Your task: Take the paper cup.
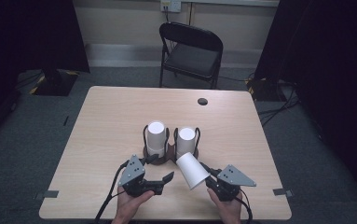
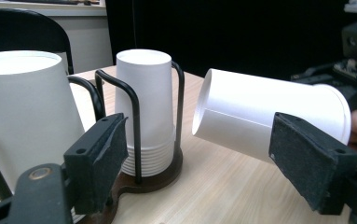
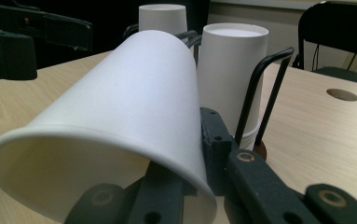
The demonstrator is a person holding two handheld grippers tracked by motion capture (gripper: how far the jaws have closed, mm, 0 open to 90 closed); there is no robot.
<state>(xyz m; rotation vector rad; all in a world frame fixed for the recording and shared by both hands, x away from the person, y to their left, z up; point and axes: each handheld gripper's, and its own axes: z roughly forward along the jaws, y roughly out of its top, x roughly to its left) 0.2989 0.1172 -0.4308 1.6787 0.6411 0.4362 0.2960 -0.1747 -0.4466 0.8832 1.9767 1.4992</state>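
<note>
High view first, from the left: the left gripper (image 1: 163, 171) lies low over the near part of the bench (image 1: 111, 116), held in a hand (image 1: 132, 205), its jaws spread apart with nothing between them, pointing toward the loose paper cup. Just beyond it stands a dark wire cup holder (image 1: 160, 156) with two bays. The left bay holds a stack of white cups (image 1: 156, 138) upside down, and the right bay holds a second stack (image 1: 186, 141), likewise upside down. Just in front of the right bay, a single paper cup (image 1: 192, 170) lies tilted, its closed bottom toward the holder and its open mouth toward the person. The right gripper (image 1: 209, 177) is clamped on the rim of that cup and holds it off the bench. Left gripper view shows the cup hanging sideways just beside the holder, apart from the stacks. Beyond the bench stands a black folding chair (image 1: 192, 53).
</note>
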